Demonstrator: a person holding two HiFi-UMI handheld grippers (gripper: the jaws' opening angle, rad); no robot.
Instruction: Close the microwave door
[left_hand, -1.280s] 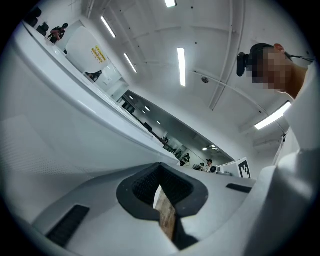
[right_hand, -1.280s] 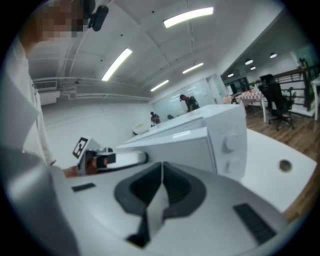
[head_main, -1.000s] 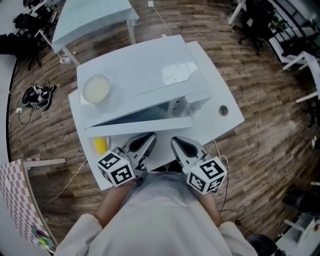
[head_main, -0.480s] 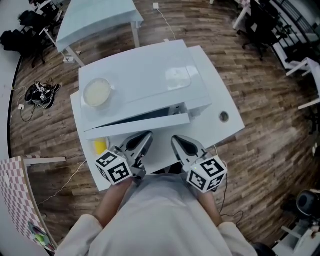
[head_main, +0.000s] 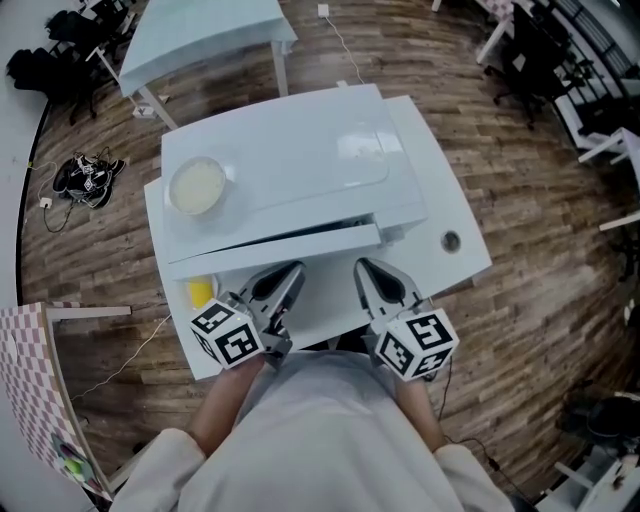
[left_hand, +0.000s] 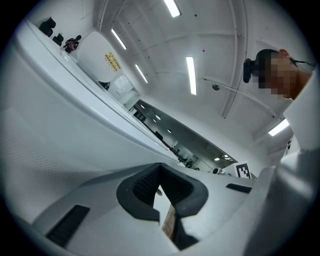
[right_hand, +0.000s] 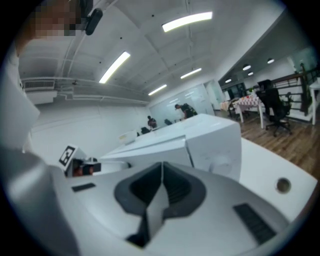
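A white microwave (head_main: 290, 165) stands on a white table (head_main: 455, 215) in the head view. Its door (head_main: 275, 248) lies almost flush with the front, leaving a thin dark gap along its top edge. My left gripper (head_main: 291, 271) is shut and empty, its tip just before the door's lower middle. My right gripper (head_main: 365, 267) is also shut and empty, close to the door's right end. In the left gripper view the shut left gripper (left_hand: 159, 172) points along the door's white face (left_hand: 55, 135). In the right gripper view the shut right gripper (right_hand: 161, 172) faces the microwave's control panel (right_hand: 212, 145).
A pale bowl (head_main: 198, 186) sits on the microwave's top left. A yellow object (head_main: 201, 292) lies on the table left of the left gripper. A cable hole (head_main: 451, 241) is in the table at right. Another white table (head_main: 200, 35) and office chairs (head_main: 540, 50) stand behind.
The microwave door has swung inward from clearly ajar to nearly flush. My right gripper has shifted a little right and forward; the left has stayed in place.
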